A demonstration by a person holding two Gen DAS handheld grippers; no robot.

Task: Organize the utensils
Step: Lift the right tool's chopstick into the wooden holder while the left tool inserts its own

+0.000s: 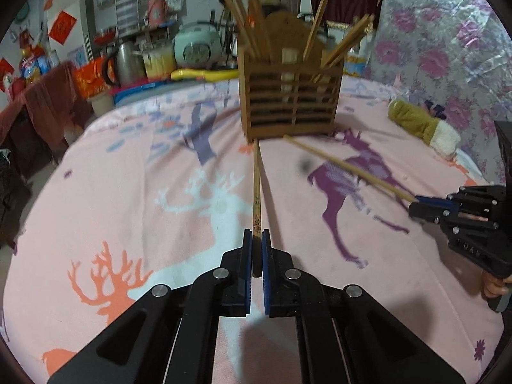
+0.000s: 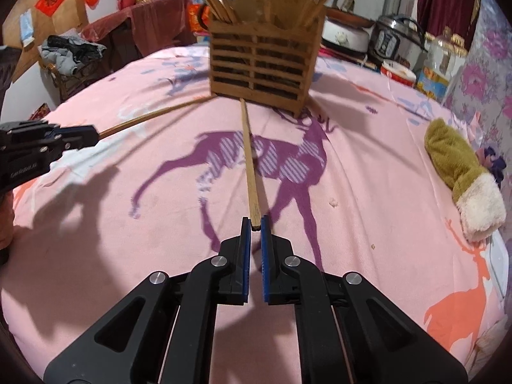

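A pink bedsheet (image 1: pixel 112 211) printed with deer covers the bed. Beyond its far edge stand a white fridge (image 1: pixel 68 28) with red paper decorations, a maroon-draped table (image 1: pixel 48 96) and a pale green rice cooker (image 1: pixel 196 46); a floral purple cloth (image 1: pixel 441 41) hangs beside the bed.

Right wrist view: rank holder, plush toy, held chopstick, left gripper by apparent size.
1. Holder: largest.
2. Plush toy and left gripper: look alike in area; the gripper is cut off at the frame edge, so unranked.
3. Chopstick in the right gripper: long but thinnest, smallest area.
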